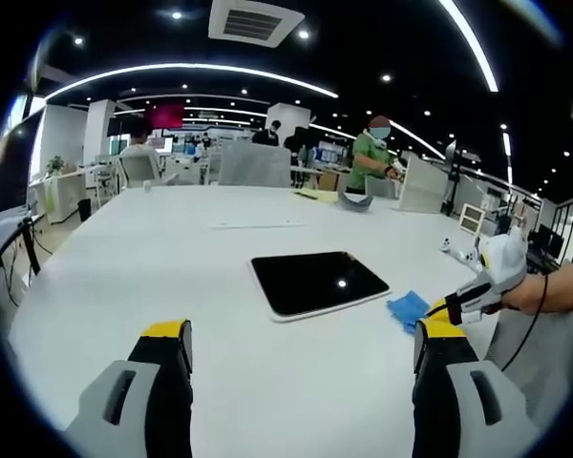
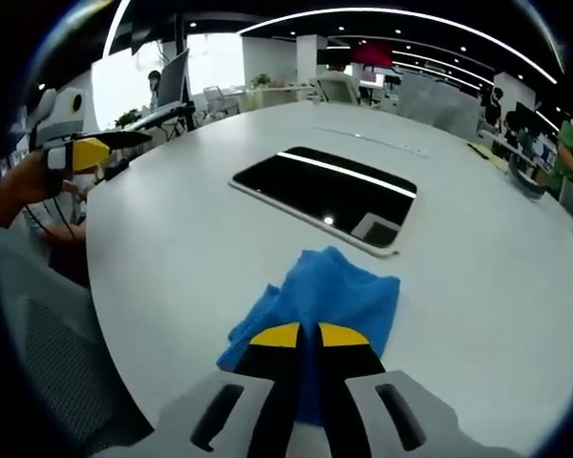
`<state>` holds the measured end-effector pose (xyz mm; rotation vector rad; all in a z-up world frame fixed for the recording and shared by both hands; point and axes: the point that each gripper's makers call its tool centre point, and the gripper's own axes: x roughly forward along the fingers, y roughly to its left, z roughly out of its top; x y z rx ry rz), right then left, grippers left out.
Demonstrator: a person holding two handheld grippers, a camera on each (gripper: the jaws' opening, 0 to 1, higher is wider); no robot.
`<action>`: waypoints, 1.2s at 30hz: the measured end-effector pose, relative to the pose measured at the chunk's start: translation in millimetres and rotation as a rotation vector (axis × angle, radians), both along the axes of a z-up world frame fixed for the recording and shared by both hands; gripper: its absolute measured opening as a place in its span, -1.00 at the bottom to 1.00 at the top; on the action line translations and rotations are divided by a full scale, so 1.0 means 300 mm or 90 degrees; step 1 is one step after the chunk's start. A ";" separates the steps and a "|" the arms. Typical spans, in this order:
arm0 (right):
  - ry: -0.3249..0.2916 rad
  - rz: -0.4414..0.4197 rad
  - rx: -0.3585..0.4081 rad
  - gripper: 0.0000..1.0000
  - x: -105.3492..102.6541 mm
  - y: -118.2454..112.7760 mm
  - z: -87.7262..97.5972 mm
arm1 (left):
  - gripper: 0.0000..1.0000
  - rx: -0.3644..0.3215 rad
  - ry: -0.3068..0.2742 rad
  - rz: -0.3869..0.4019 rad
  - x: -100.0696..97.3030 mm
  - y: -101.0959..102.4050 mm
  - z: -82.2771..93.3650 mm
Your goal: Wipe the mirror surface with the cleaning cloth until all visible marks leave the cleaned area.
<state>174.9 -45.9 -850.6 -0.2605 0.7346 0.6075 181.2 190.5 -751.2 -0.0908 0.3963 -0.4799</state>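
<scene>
Clamping our right gripper on the blue cloth, we see the mirror at 12 o'clock on the white surface, our left gripper spread apart.

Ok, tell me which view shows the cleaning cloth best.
The right gripper view: the blue cloth lies large and close, just beyond the shut right gripper, short of the mirror. In the left gripper view the cloth is a small patch, partly behind the right gripper.
</scene>
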 end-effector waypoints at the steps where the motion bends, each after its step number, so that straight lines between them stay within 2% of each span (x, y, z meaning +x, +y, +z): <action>1: -0.001 0.004 -0.001 -1.00 -0.001 0.001 0.002 | 0.95 0.003 -0.001 -0.001 0.000 0.000 0.001; 5: -0.007 0.006 0.007 -1.00 0.002 0.007 0.015 | 0.95 0.003 -0.004 0.000 -0.002 0.002 0.008; 8: -0.029 0.002 0.020 -1.00 0.015 0.019 0.055 | 0.95 0.003 -0.006 0.001 -0.002 0.004 0.013; 18: -0.068 0.012 0.049 -1.00 0.050 0.071 0.142 | 0.95 0.010 -0.009 -0.001 -0.008 0.006 0.023; 28: -0.081 0.019 0.064 -1.00 0.094 0.112 0.171 | 0.95 0.016 -0.009 -0.003 -0.013 0.009 0.024; 36: -0.095 0.035 0.074 -1.00 0.155 0.171 0.203 | 0.97 0.017 -0.009 -0.009 -0.011 0.001 0.029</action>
